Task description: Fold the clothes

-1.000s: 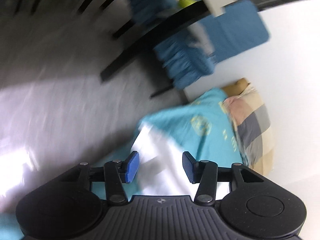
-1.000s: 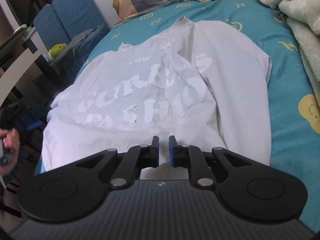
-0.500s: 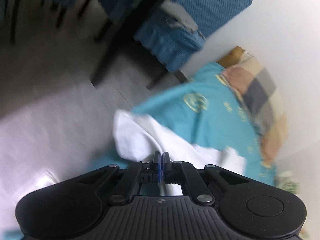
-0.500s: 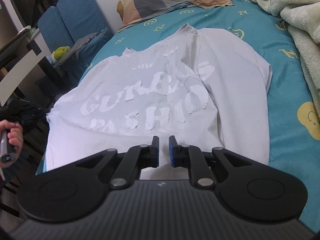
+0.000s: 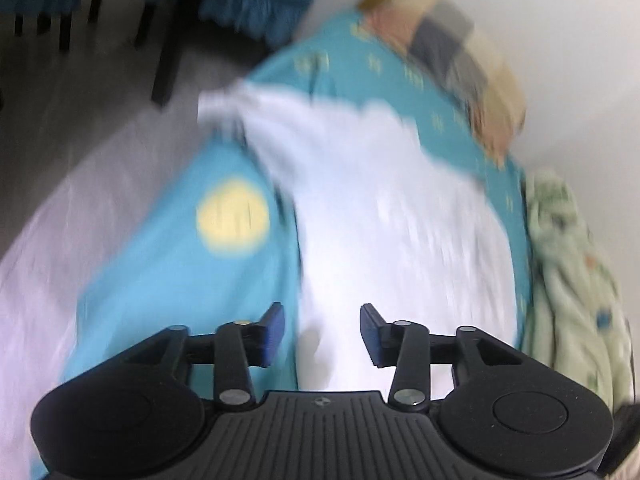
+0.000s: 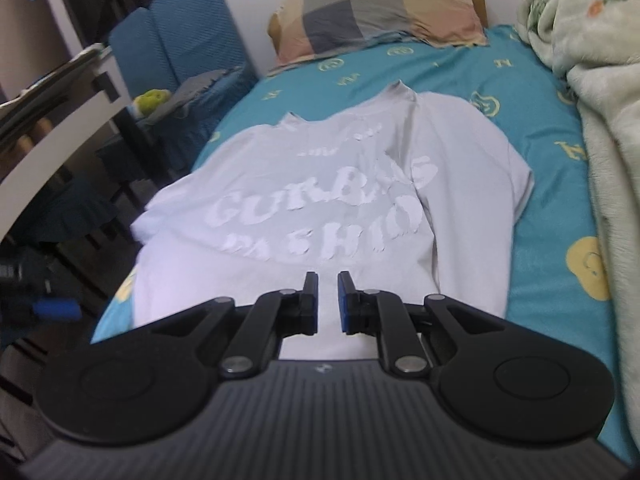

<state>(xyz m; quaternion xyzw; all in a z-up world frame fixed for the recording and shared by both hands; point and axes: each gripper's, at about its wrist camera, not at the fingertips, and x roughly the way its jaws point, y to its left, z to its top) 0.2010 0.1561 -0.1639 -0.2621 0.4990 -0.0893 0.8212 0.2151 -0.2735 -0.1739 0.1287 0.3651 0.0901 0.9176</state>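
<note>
white t-shirt (image 6: 320, 200) lies lengthwise, collar toward the pillow (image 6: 380, 12).

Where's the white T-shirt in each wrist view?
Left wrist: white T-shirt fills the centre, blurred, running up from between the open left claw.
Right wrist: it lies flat mid-frame, print up, beyond the right claw.
Shared landmark: checked pillow.

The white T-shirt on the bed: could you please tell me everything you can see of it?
The white T-shirt lies spread flat on the teal bedsheet, collar toward the checked pillow, hem nearest the camera. Thin, soft-looking fabric carries large white lettering. One side is folded inward along a lengthwise crease. No gripper holds it.
</note>
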